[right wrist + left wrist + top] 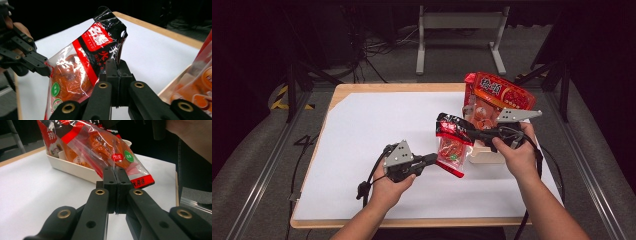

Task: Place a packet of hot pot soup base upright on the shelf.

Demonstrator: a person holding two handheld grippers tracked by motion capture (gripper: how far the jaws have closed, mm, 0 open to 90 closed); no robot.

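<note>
A large red snack bag (501,97) stands in a cream tray (484,155).

Small snack packet (82,72): white Latin letters "YANG" under large Chinese characters on the red panel, white Chinese print on the black band, green round stickers. Large red bag (499,97): big Chinese characters, unreadable here.

Small snack packet (100,147) — top corner cut off by the upper edge in the left gripper view. White tray (484,152) near the table's right edge — largely hidden behind packet and right hand (517,152). Packet print too small to read.
</note>
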